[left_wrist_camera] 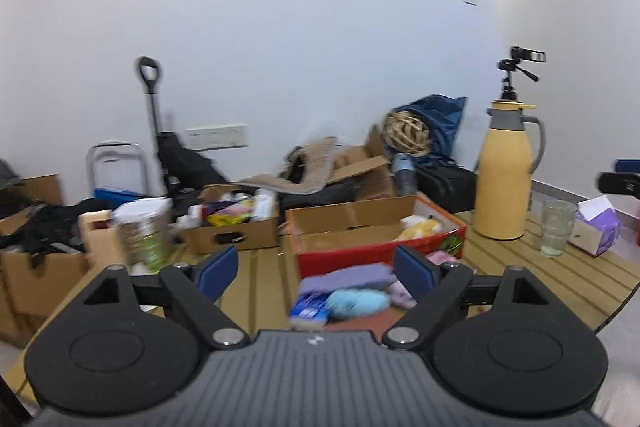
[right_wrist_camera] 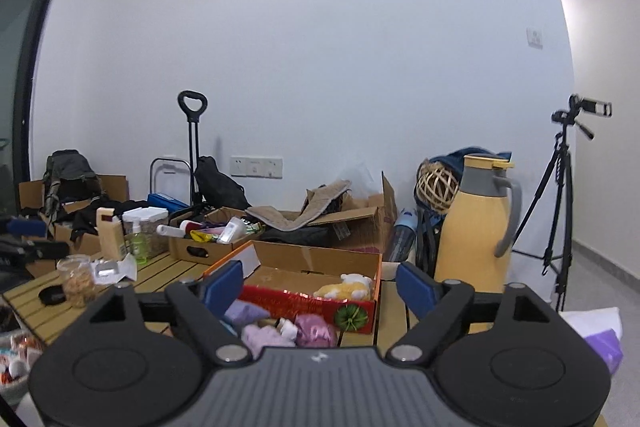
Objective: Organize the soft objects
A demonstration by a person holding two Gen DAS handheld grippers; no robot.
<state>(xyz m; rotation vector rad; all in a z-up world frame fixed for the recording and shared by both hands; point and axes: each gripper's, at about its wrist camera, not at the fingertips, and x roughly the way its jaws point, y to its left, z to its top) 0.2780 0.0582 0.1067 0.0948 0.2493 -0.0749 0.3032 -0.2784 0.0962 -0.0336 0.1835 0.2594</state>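
A red cardboard box (left_wrist_camera: 356,254) stands on the wooden slat table (left_wrist_camera: 264,279) and holds a yellow and white plush toy (left_wrist_camera: 422,227). In front of it lie a purple sponge (left_wrist_camera: 348,277), a light blue plush (left_wrist_camera: 356,301), a blue packet (left_wrist_camera: 310,307) and a pink soft item (left_wrist_camera: 440,258). My left gripper (left_wrist_camera: 318,273) is open and empty above them. In the right wrist view the box (right_wrist_camera: 312,301) holds the same plush (right_wrist_camera: 346,287), with purple and pink soft items (right_wrist_camera: 316,329) in front. My right gripper (right_wrist_camera: 320,285) is open and empty.
A yellow thermos jug (left_wrist_camera: 506,171) and a glass (left_wrist_camera: 556,227) stand at the right, next to a purple tissue box (left_wrist_camera: 598,229). A brown box of bottles (left_wrist_camera: 234,227), a lotion bottle (left_wrist_camera: 100,239) and a jar (right_wrist_camera: 78,279) stand at the left. A tripod (right_wrist_camera: 560,211) stands beyond.
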